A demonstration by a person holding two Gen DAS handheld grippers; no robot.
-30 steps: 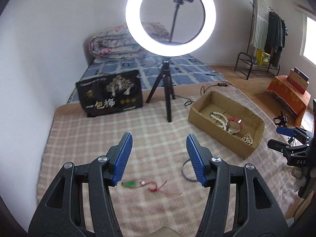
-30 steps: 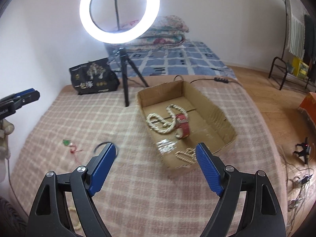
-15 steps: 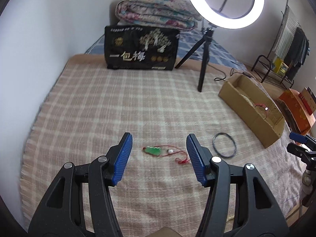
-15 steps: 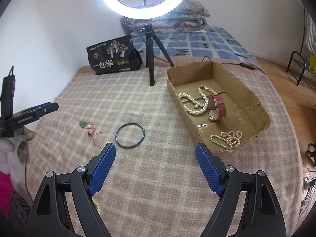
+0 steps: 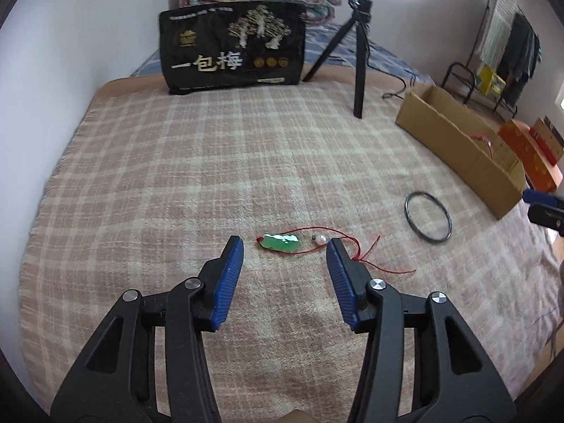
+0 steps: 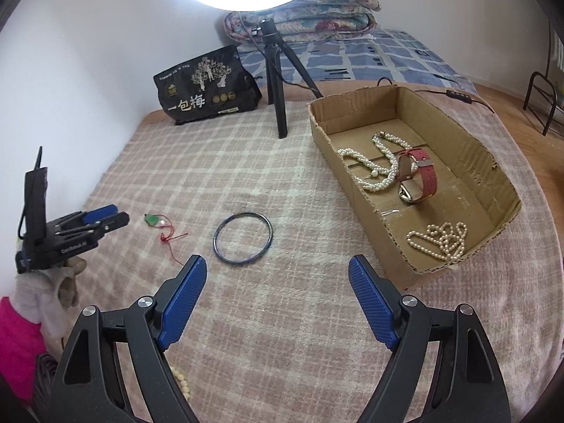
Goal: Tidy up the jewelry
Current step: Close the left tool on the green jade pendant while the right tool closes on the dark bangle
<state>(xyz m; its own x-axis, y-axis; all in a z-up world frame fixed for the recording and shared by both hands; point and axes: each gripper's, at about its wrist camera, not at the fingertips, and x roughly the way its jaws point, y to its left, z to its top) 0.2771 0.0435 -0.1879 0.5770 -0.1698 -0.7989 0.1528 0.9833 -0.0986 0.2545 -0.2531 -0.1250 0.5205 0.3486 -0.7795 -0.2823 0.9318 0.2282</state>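
Note:
A green pendant (image 5: 280,242) on a red cord with a white bead lies on the plaid blanket, just ahead of my open, empty left gripper (image 5: 284,246); it also shows in the right wrist view (image 6: 152,219). A dark bangle (image 5: 427,218) lies to its right, also in the right wrist view (image 6: 243,243). My right gripper (image 6: 277,268) is open and empty, just behind the bangle. The cardboard box (image 6: 500,176) holds pearl necklaces (image 6: 379,169), a red watch (image 6: 421,172) and a pearl bracelet (image 6: 440,239). My left gripper shows in the right wrist view (image 6: 105,216).
A ring light tripod (image 5: 359,53) and a black snack bag (image 5: 232,46) stand at the blanket's far edge. A beaded strand (image 6: 181,382) lies under my right gripper's left finger. The box also shows at the right in the left wrist view (image 5: 454,141). Folded quilts lie behind.
My left gripper has moved forward and down toward the green pendant, now right between its fingertips. My right gripper has swung left and closer to the bangle.

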